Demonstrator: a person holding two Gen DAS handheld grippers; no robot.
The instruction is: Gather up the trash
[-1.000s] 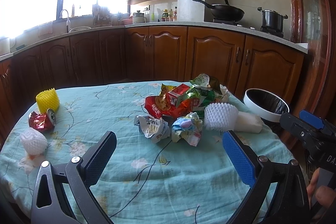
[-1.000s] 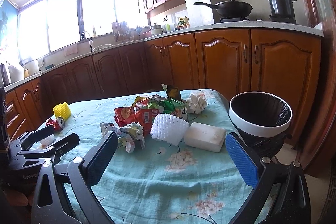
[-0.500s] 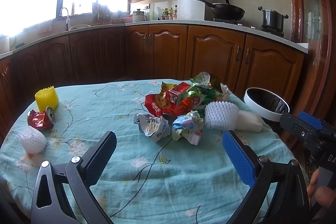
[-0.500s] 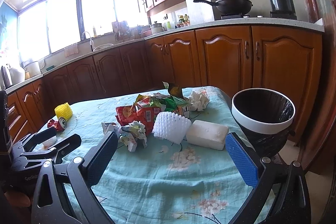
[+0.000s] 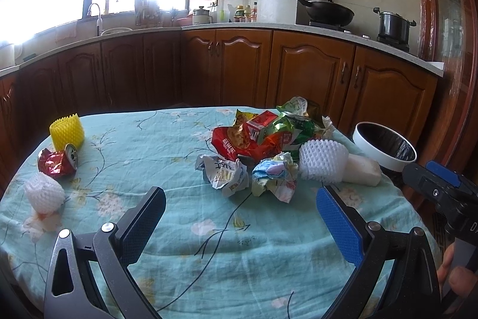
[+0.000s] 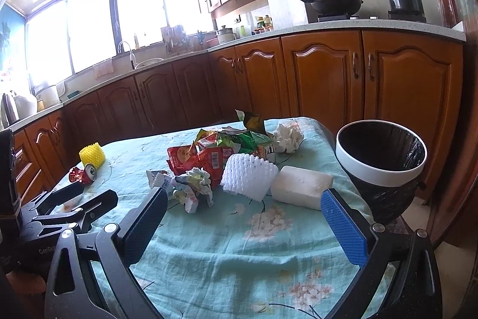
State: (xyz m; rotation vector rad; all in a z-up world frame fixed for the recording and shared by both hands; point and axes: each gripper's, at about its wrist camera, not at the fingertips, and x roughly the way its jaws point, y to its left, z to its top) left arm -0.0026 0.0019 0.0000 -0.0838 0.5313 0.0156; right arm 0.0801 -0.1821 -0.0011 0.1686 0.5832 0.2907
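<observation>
A heap of crumpled wrappers (image 5: 263,136) (image 6: 221,151) lies mid-table on a teal floral cloth (image 5: 167,148). In front of it lie two paper balls (image 5: 222,175) (image 5: 276,174), a white foam net (image 5: 322,163) (image 6: 248,172) and a white foam block (image 5: 361,172) (image 6: 301,186). A black bin with a white rim (image 5: 385,145) (image 6: 381,157) stands off the table's right edge. My left gripper (image 5: 239,217) is open and empty, near the front edge. My right gripper (image 6: 243,217) is open and empty, short of the net and block.
At the table's left are a yellow foam net (image 5: 67,132) (image 6: 92,155), a crushed red can (image 5: 58,163) (image 6: 83,174) and a white foam net (image 5: 44,193). A crumpled white tissue (image 6: 288,136) lies behind the heap. Wooden cabinets (image 5: 239,71) run behind the table.
Both grippers have drifted slightly; the right view has edged a little closer to the table and bin. Nothing on the table has moved.
</observation>
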